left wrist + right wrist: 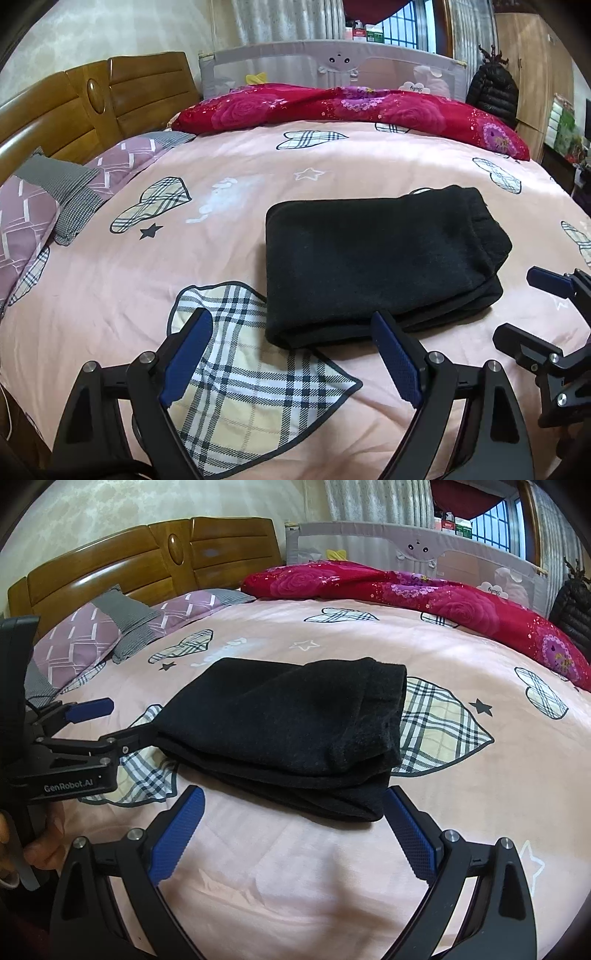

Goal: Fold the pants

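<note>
Black pants [373, 258] lie folded in a compact stack on the pink bedspread [258, 177], also in the right wrist view [288, 731]. My left gripper [295, 350] is open and empty, just in front of the stack's near left corner; it also shows at the left of the right wrist view [122, 720], open beside the stack's left end. My right gripper [295, 830] is open and empty, just in front of the stack's near right corner; it shows at the right edge of the left wrist view [517, 306].
A red floral quilt [351, 107] lies along the far side of the bed before a grey bed rail [332, 62]. Purple and grey pillows [44, 199] rest against the wooden headboard [110, 96] at left. A black jacket [491, 92] hangs at the far right.
</note>
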The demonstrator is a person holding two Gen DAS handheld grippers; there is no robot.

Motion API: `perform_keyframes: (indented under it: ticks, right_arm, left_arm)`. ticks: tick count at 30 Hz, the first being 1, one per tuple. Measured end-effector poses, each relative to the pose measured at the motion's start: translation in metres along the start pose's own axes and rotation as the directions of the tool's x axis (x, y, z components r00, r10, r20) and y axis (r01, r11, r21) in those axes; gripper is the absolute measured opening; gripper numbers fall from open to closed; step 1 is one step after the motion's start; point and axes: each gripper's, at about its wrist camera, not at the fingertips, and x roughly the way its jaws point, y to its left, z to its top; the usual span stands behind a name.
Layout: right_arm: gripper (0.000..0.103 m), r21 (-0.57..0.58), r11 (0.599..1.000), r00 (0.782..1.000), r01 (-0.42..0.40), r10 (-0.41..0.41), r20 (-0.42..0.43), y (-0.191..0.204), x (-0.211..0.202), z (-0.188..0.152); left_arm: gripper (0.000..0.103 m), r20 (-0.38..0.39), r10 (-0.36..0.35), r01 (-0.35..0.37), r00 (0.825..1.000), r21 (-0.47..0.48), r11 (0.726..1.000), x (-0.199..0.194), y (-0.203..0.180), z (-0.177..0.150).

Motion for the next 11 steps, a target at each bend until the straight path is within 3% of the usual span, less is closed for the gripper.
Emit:
perform_keyframes:
  ticks: [11]
  right_arm:
    - [0.097, 0.021, 1.000, 1.000, -0.015, 0.015, -0.015, -0.0036, 0.0051, 0.0027]
  left_arm:
    - [0.089, -0.021, -0.001, 0.001, 1.000, 0.013, 1.000, 0.0069, -0.0031, 0.0060]
